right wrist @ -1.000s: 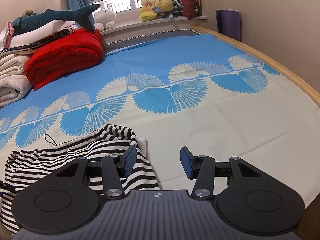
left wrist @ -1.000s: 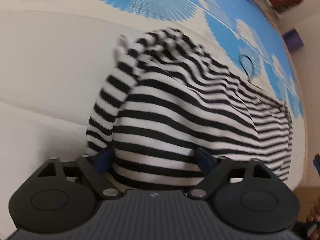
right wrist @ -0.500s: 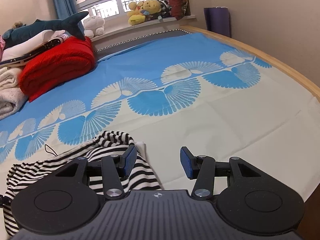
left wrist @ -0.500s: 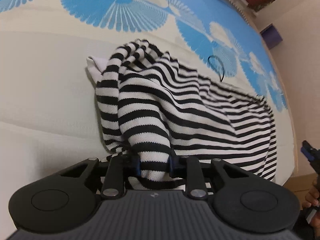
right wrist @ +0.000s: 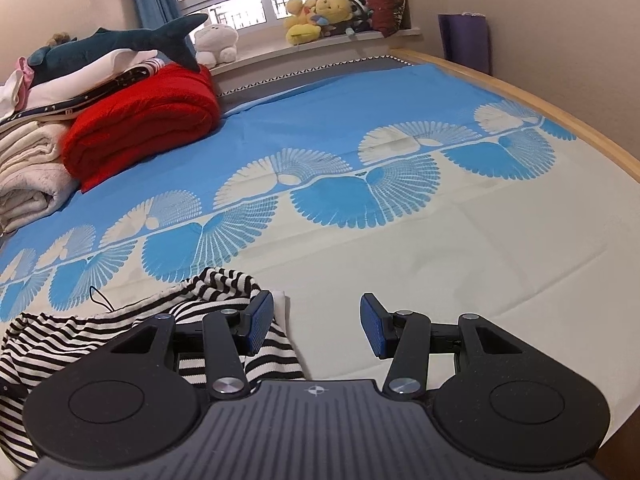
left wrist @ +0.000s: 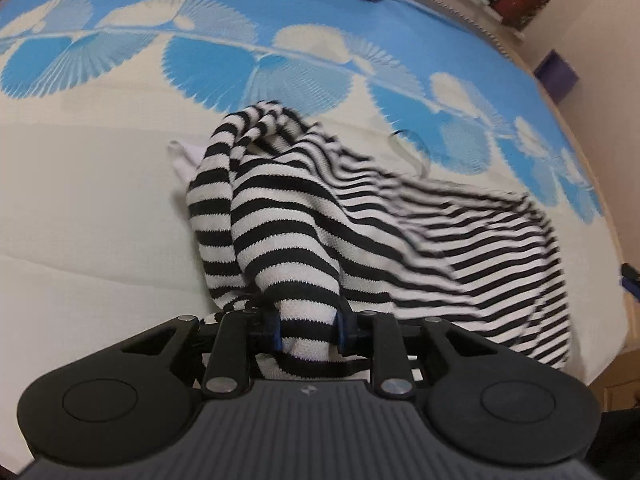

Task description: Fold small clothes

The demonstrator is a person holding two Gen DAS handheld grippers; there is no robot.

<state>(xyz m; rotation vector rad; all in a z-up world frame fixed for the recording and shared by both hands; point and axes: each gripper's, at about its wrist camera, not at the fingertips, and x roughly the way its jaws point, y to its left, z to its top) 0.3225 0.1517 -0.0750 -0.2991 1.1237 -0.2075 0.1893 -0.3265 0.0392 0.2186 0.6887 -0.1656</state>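
— One garment only: black-and-white striped knit top, bunched on the cream part of the bedsheet, just short of the blue fan-pattern band.

— Left gripper?

— Clamped on a thick fold of the striped top; blue pads pressing in from both sides, cloth bulging above them and draping away to the right. Lifted at the pinch, the rest trailing on the sheet.

— Right gripper?

— Held apart, nothing between the blue pads. Left finger overlapping the edge of the striped top in the picture; touching or hovering, cannot tell. Right finger over bare sheet.

— Any containers?

— None seen. Only stacks at the far end of the bed: folded red blanket, cream towels beside it, plush shark on top of folded whites. Soft toys along the windowsill.

— Hard to make out?

— Far right part of the top blurred in the left wrist view. Thin dark loop of cord lying on the sheet by the garment, attachment unclear. Lower hem hidden behind the right gripper's body. Small white patch showing beneath the top's upper end, kind unclear.
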